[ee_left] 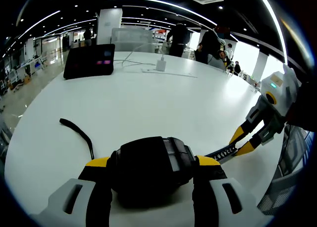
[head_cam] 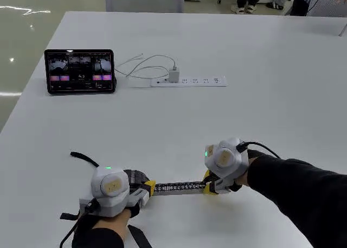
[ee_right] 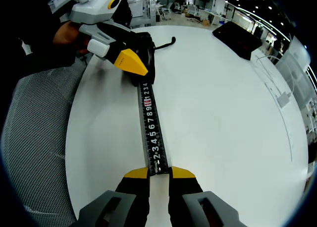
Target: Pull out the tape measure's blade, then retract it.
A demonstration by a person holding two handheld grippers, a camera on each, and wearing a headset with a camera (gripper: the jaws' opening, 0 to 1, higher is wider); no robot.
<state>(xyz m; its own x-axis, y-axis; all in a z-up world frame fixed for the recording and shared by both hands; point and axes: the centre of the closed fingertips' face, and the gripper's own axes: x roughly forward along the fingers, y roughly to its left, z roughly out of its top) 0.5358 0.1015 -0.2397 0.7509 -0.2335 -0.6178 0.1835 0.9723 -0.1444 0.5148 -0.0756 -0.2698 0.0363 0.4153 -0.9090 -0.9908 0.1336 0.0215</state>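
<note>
Now we are holding the black tape measure in the left gripper. Its two yellow-tipped jaws are squeezing the case from both sides. The case is sitting on the white table, close to our edge of it.

The right gripper is pinching the very end of the blade, with its jaws close together. The blade is lying flat on the table. It is running in a straight line from the case to the right gripper. We are seeing a row of numbers on it, with one mark in red. So the blade is pulled out partway, and the two grippers are sitting apart with the blade between them.

A thin black strap is lying on the table just beside the case, on its left.

Our dark sleeve is reaching in behind the right gripper.

Far across the table a tablet is standing up with its screen glowing. To the right of it a white power strip is lying flat. A white charger is sitting in the strip, and a white cable is looping beside it. All of these are sitting well apart from the tape measure.
</note>
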